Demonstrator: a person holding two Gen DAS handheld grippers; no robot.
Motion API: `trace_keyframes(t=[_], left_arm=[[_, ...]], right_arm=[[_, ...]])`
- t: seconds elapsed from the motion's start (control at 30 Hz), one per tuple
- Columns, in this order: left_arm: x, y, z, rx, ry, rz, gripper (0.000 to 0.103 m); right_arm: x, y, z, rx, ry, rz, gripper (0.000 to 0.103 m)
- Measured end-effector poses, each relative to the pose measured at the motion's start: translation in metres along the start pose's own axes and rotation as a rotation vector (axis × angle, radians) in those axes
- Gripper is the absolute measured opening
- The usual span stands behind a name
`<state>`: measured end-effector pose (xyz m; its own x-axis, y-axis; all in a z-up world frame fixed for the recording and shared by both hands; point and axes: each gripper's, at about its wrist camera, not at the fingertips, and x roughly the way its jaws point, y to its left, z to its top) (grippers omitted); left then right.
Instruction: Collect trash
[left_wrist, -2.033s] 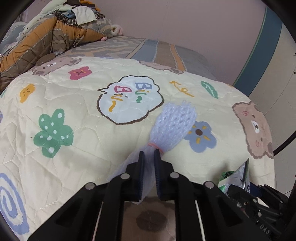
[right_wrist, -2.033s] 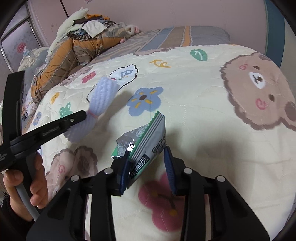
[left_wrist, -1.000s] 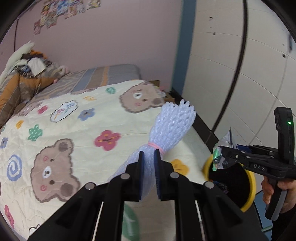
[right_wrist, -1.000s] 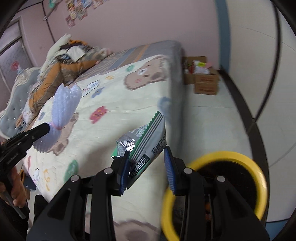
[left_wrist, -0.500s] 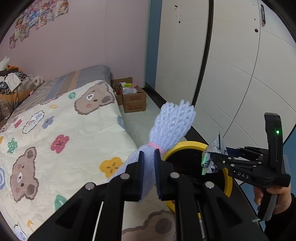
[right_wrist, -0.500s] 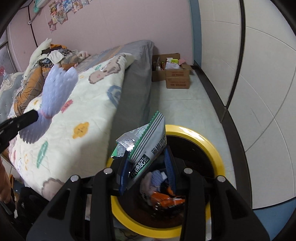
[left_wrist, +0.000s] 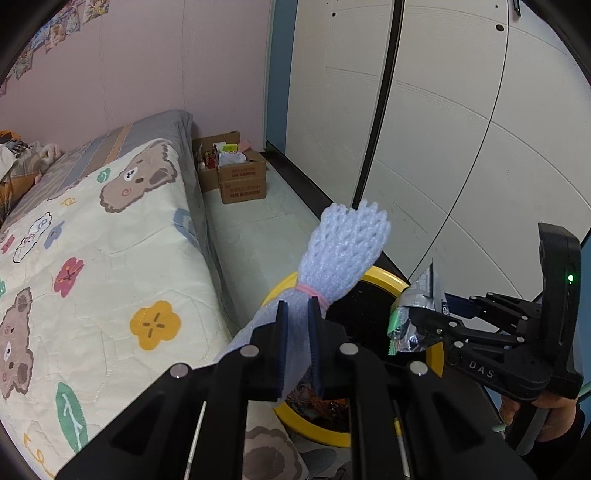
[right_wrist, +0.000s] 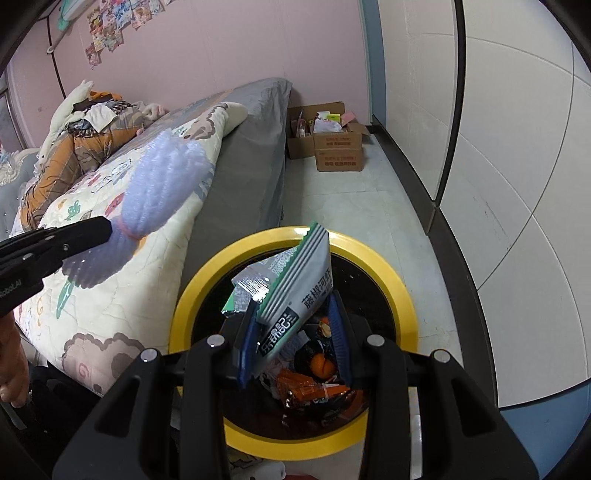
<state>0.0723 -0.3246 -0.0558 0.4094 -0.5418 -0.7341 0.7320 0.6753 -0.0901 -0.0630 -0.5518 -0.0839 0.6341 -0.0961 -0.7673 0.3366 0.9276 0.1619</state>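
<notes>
My left gripper (left_wrist: 297, 308) is shut on the lower end of a pale blue foam net sleeve (left_wrist: 343, 251) tied with a pink band. The sleeve sticks up over the near rim of a yellow-rimmed black trash bin (left_wrist: 436, 358). My right gripper (right_wrist: 293, 301) is shut on a crumpled grey and green snack wrapper (right_wrist: 295, 280), right above the opening of the bin (right_wrist: 369, 254). Orange wrappers and other trash lie inside the bin. In the right wrist view the left gripper (right_wrist: 103, 229) holds the foam sleeve (right_wrist: 162, 184) over the bed's edge, left of the bin.
A bed with a cartoon bear quilt (left_wrist: 110, 258) runs along the left, touching the bin. Open cardboard boxes (left_wrist: 242, 181) stand on the floor by the far wall. White wardrobe doors (left_wrist: 443, 147) close off the right. Clothes (right_wrist: 85, 147) are piled on the bed's far end.
Both grippers swung from over the quilt to the bin beside the bed and sank toward it. The wrapper now hangs over the bin's opening. Both grips are unchanged.
</notes>
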Motion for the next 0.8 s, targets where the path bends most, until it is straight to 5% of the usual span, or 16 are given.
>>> trace_keyframes(t=[0.47, 0.57, 0.8], left_arm=[[0.039, -0.002, -0.001, -0.063, 0.117, -0.099, 0.011], [0.039, 0.001, -0.001, -0.075, 0.113, -0.116, 0.012], [0.035, 0.014, 0.0, -0.135, 0.112, -0.142, 0.032]], right_arm=[[0.014, -0.007, -0.009, 0.012, 0.044, 0.015, 0.035], [0.014, -0.006, -0.008, 0.011, 0.04, 0.005, 0.042], [0.008, -0.011, -0.004, 0.033, 0.032, -0.018, 0.054]])
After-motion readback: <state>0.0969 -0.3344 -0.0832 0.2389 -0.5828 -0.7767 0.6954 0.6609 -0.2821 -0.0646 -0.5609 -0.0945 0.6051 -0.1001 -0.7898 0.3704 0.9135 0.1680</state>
